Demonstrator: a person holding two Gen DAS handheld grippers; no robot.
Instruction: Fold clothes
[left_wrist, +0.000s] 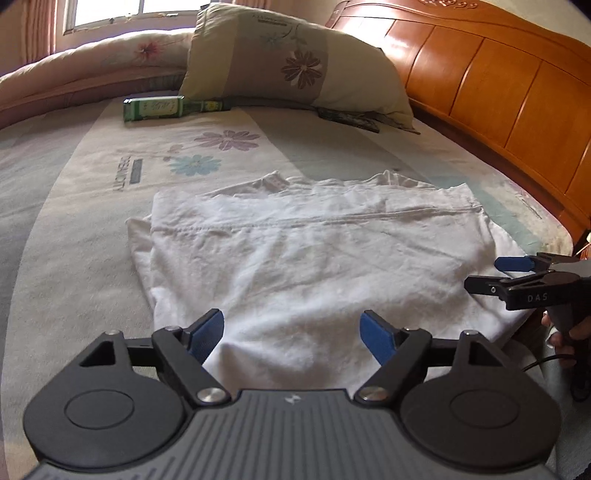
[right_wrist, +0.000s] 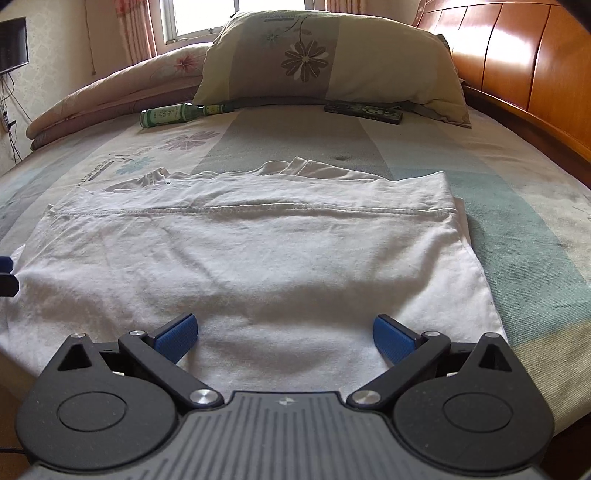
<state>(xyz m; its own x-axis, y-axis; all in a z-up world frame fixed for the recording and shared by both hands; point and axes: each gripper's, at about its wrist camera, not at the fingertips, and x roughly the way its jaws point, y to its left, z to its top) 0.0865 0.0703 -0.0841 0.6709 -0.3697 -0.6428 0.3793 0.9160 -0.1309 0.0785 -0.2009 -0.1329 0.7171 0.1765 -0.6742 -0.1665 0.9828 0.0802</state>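
Left gripper (left_wrist: 291, 338) fingers spread, empty, above near hem | right gripper (right_wrist: 284, 339) fingers spread, empty | white shirt (right_wrist: 240, 254) folded flat on bed (right_wrist: 517, 221) | green bottle (left_wrist: 159, 108) beside pillow (left_wrist: 295, 59)

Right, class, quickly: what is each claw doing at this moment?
Left claw: open, holding nothing, over the white garment.
Right claw: open, holding nothing.

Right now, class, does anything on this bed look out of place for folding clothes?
Yes: a green bottle lies on its side by the pillow, beyond the white shirt. A dark flat object, too unclear to identify, sits under the pillow's edge.
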